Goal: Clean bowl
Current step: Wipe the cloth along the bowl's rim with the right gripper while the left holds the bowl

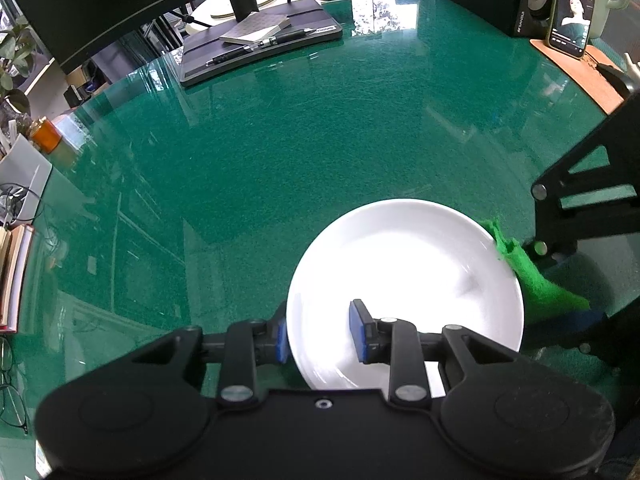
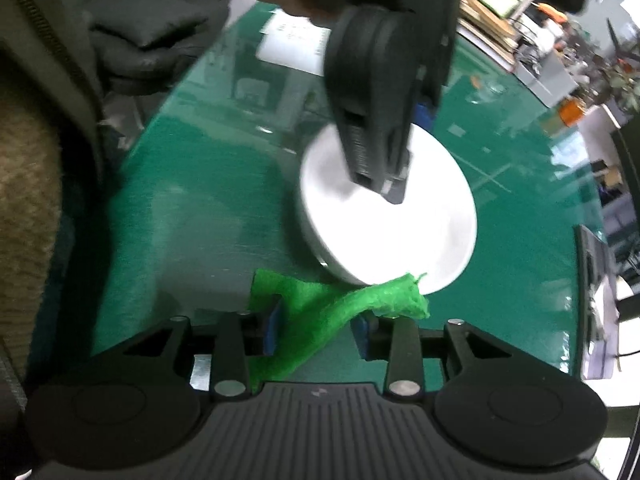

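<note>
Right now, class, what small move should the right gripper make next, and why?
Probably close the right gripper on the green cloth: it lies loose between open pads, its tip only at the rim of the white bowl that the left gripper holds.

L gripper [image 1: 322,334] pads clamp white bowl [image 1: 404,292] rim on green table [image 1: 280,152]; green cloth [image 1: 536,276] touches bowl's far-right edge.

Left claw [image 1: 322,332] clamps down steeply; right claw [image 2: 316,330] angled down, its pads parted.
</note>
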`<action>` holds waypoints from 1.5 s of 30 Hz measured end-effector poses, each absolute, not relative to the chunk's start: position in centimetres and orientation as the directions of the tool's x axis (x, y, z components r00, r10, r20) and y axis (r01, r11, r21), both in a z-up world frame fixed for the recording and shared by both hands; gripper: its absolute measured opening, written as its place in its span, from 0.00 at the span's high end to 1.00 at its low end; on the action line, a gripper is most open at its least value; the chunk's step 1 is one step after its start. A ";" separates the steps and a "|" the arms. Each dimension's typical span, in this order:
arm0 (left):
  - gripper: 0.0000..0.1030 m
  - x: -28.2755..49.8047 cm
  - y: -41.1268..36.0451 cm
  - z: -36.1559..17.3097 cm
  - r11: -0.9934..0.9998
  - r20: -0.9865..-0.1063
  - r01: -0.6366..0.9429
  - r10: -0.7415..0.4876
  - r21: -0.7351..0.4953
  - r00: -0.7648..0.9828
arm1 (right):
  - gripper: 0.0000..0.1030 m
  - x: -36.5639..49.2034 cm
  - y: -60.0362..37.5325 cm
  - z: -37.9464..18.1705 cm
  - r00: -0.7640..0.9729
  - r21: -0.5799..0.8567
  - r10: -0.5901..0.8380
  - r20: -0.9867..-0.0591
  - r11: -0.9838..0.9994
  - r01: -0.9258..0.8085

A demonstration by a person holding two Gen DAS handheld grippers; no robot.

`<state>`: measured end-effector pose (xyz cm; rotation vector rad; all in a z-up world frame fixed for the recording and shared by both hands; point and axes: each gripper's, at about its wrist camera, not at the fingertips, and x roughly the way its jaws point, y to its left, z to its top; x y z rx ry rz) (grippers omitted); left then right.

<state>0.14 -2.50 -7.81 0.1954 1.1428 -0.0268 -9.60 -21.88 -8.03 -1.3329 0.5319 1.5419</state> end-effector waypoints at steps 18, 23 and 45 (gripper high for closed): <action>0.72 0.0 -2.5 -7.7 0.982 -0.905 0.124 0.078 0.142 0.418 | 0.63 -8.3 -21.3 -7.8 0.141 -0.291 0.403 -0.904 -0.338 -0.895; 0.70 0.0 -2.5 -7.7 0.982 -0.904 0.126 0.076 0.141 0.420 | 0.63 -9.4 -21.4 -8.0 0.132 -0.288 0.392 -0.910 -0.371 -0.883; 0.00 -1.1 -4.2 -8.3 0.991 -0.901 -0.022 0.132 0.135 0.412 | 0.60 -5.6 -19.6 -8.1 0.116 -0.268 0.408 -0.906 -0.339 -0.902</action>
